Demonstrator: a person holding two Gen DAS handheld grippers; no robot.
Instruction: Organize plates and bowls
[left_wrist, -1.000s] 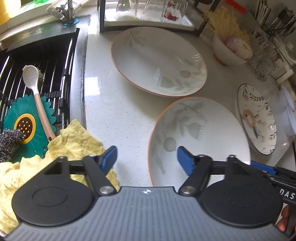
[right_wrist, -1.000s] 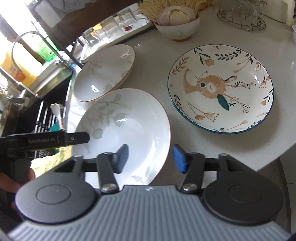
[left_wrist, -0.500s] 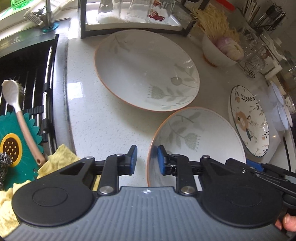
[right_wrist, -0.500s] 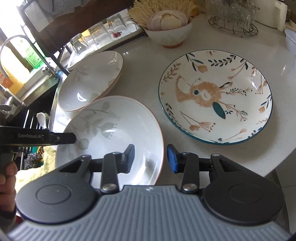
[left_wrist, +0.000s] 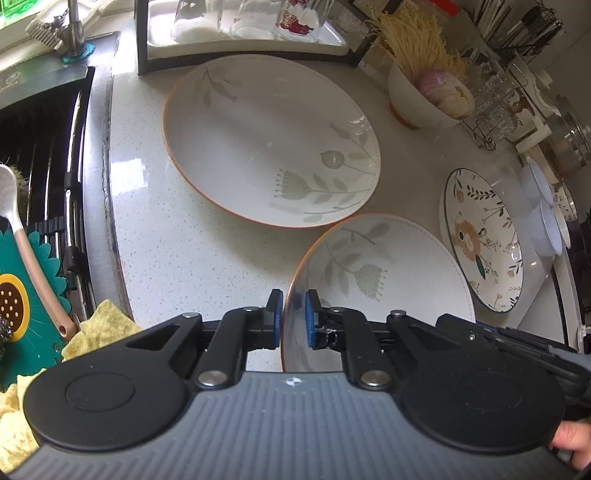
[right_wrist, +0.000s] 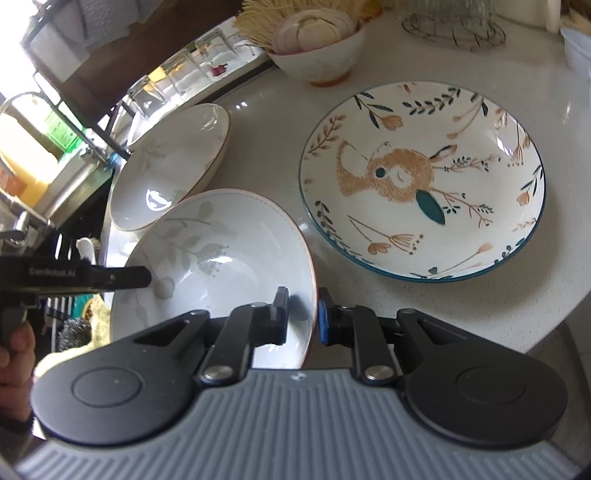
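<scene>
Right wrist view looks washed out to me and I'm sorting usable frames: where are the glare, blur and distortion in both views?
Right wrist view: window light blows out the upper left corner, and a bright glint sits in the far leaf plate. The rabbit plate stays sharp; the edges are soft. Left wrist view: evenly lit, with a pale sheen on the countertop, and fisheye bending curves the sink edge.

bare counter (left_wrist: 192, 258) left of bowls, glass tray (left_wrist: 243, 40) blocking behind, rabbit plate (right_wrist: 421, 181) right
</scene>
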